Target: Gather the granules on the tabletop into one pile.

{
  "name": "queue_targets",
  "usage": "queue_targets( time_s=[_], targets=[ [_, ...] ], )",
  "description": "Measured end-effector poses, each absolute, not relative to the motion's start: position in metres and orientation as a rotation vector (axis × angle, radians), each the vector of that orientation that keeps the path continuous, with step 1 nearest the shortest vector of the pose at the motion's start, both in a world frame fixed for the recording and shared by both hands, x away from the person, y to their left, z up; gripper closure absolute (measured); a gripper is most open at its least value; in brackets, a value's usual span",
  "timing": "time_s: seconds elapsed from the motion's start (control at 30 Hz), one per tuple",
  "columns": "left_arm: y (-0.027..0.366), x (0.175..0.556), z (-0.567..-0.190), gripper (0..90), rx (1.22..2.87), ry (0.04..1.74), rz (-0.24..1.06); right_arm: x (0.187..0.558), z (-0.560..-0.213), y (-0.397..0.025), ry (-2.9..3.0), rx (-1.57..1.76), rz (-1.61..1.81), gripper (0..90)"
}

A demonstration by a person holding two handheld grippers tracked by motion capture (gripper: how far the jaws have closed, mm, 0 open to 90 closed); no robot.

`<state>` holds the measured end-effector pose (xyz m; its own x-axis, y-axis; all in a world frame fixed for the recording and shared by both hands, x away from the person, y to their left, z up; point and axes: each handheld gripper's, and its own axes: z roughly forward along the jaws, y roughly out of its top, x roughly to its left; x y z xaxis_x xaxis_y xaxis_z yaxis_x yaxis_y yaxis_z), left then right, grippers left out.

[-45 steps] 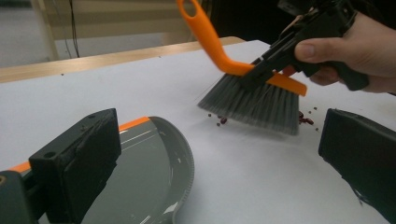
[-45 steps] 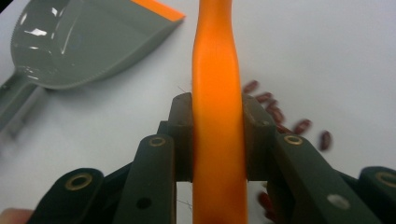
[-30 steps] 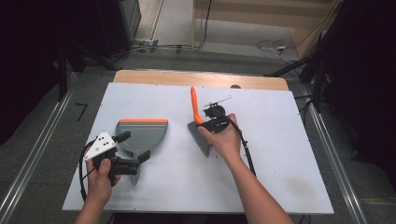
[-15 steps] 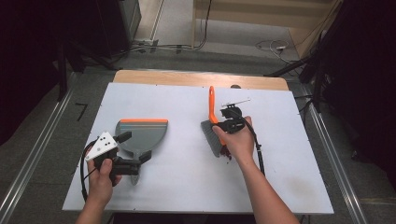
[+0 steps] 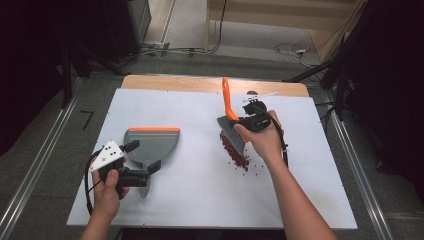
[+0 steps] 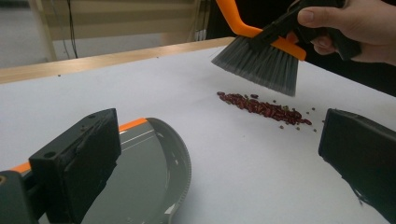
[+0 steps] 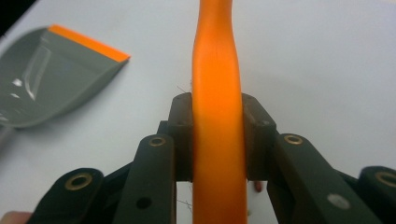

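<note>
A grey dustpan (image 5: pixel 152 142) with an orange lip lies flat on the white table (image 5: pixel 190 200) at the left. My left gripper (image 5: pixel 143 156) stands open over its handle end, jaws wide apart and holding nothing. In the left gripper view the dustpan (image 6: pixel 140 177) lies low beside the left jaw. My right gripper (image 5: pixel 245 121) is shut on the orange handle of a hand brush (image 5: pixel 231 131), held bristles-down just above a streak of small red beans (image 5: pixel 235 150). The right gripper view has the handle (image 7: pixel 217 93) clamped upright between both jaws.
The table's wooden far edge (image 5: pixel 200 82) runs behind the brush. Stray beans (image 6: pixel 314 110) lie off the end of the streak. Metal rails (image 5: pixel 45 155) flank the table, and cables (image 5: pixel 290 50) lie on the floor beyond it.
My right gripper has carried the brush rightward, and the red beans beneath it have come into view. The left gripper and the dustpan have stayed put.
</note>
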<state>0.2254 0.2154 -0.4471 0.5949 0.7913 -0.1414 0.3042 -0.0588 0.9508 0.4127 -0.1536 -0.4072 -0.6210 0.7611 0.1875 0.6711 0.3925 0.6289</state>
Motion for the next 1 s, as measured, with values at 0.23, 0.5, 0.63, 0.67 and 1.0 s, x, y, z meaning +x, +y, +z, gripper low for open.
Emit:
queue_targets(
  time_s=[0.23, 0.5, 0.63, 0.67, 1.0],
  targets=[
    [0.215, 0.227, -0.448, 0.0, 1.639, 0.931, 0.509, 0.437, -0.409, -0.140, 2.574, 0.683, 0.805, 68.8],
    [0.217, 0.228, -0.450, 0.0, 1.641, 0.940, 0.507, 0.450, -0.437, -0.117, 2.564, 0.364, 0.680, 68.8],
    [0.218, 0.229, -0.451, 0.0, 1.638, 0.941, 0.504, 0.446, -0.446, -0.113, 2.613, 0.253, 0.689, 68.9],
    [0.218, 0.229, -0.450, 0.0, 1.636, 0.940, 0.504, 0.446, -0.446, -0.113, 2.613, 0.253, 0.689, 68.9],
    [0.214, 0.228, -0.449, 0.0, 1.644, 0.929, 0.502, 0.417, -0.449, -0.126, 2.686, 0.113, 0.714, 68.9]
  ],
)
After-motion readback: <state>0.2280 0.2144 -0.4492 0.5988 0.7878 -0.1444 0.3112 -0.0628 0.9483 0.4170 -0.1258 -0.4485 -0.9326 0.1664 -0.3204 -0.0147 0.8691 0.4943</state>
